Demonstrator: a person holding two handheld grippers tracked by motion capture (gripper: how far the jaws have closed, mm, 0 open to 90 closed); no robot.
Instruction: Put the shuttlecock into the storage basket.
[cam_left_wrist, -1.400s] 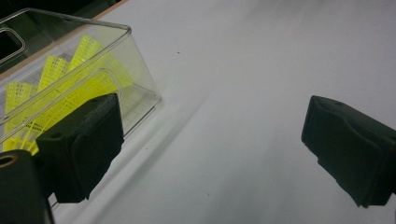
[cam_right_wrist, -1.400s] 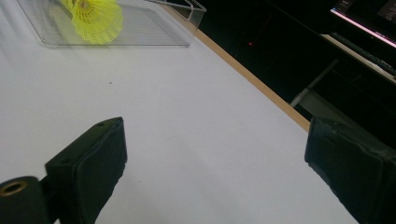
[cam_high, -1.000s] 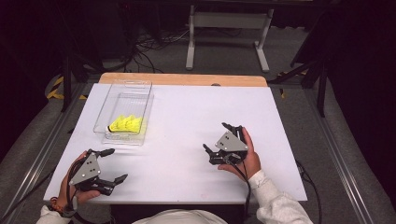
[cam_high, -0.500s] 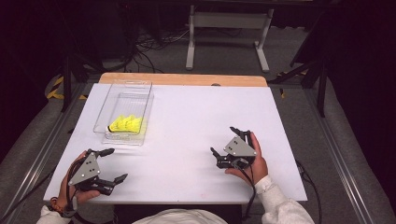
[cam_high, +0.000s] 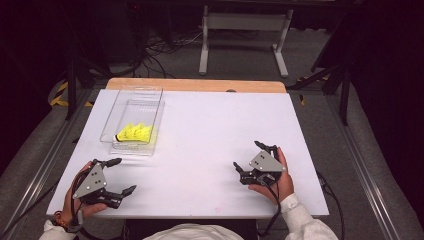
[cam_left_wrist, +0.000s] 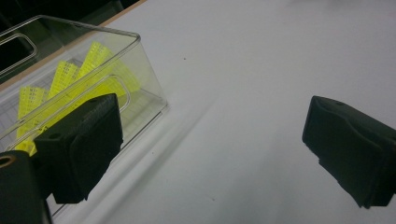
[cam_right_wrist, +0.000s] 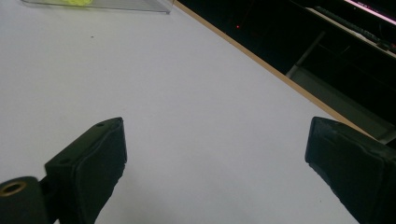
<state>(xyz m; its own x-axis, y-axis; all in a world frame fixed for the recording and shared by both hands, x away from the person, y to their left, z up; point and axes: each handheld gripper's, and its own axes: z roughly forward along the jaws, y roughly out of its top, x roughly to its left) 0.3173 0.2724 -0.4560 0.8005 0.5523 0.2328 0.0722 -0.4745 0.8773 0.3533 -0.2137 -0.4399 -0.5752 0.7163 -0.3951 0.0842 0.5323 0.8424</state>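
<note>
On the white table (cam_high: 200, 135), two hand-held grippers are resting near the front edge — both holding nothing.

The table is bearing a clear plastic bin (cam_high: 131, 120) at its left side, and a yellow shuttlecock (cam_high: 135, 133) is lying inside it, at the end nearer the person. The left gripper (cam_high: 120, 176) is sitting just in front of that bin, its jaws spread wide over bare tabletop; the right gripper (cam_high: 248, 161) is lying well apart at the right — jaws likewise spread, gripping nothing. The shuttlecock's yellow feathers (cam_left_wrist: 65, 88) are showing through the bin wall in the left gripper view.
</note>
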